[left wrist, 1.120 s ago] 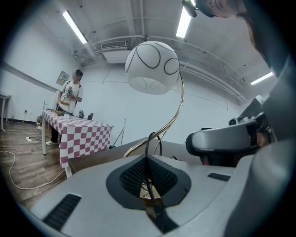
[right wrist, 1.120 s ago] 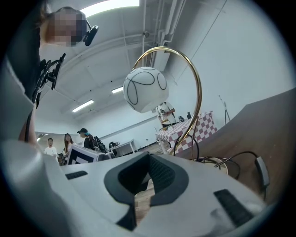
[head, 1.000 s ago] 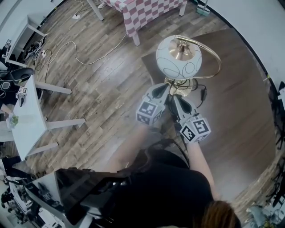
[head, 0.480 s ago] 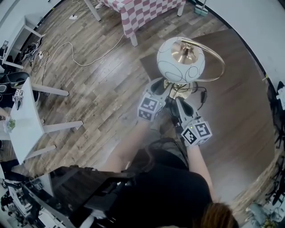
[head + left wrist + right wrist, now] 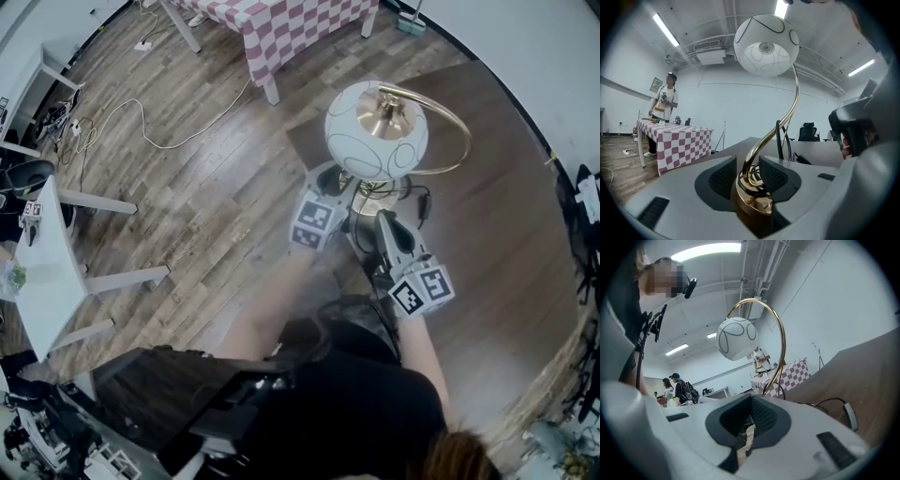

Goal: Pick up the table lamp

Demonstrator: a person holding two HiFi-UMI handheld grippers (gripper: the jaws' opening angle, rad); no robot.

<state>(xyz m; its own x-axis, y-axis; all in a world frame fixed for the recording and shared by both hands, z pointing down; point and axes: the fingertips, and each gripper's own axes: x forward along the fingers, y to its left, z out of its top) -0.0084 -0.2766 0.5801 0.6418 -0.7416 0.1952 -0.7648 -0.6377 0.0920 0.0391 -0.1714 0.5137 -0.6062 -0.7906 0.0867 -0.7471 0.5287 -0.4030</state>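
Note:
The table lamp has a white globe shade (image 5: 375, 131) on a curved gold arm and a gold base (image 5: 375, 199), and it stands on a brown table (image 5: 497, 187). My left gripper (image 5: 339, 184) is open at the base, partly under the shade. In the left gripper view the base (image 5: 752, 201) and the foot of the arm sit between the spread jaws of the left gripper (image 5: 749, 171), with the pads apart from the arm. My right gripper (image 5: 382, 221) is shut just right of the base. In the right gripper view the right gripper (image 5: 749, 420) holds nothing, and the shade (image 5: 737, 338) hangs ahead.
The lamp's black cord with its switch (image 5: 424, 202) lies on the table right of the base. A table with a checked cloth (image 5: 291, 23) stands beyond, a white desk (image 5: 47, 253) at the left, and a cable (image 5: 141, 122) runs across the wooden floor. People stand in the background.
My left gripper has moved in toward the lamp's base and further under the shade. The right gripper stays about where it was, still shut.

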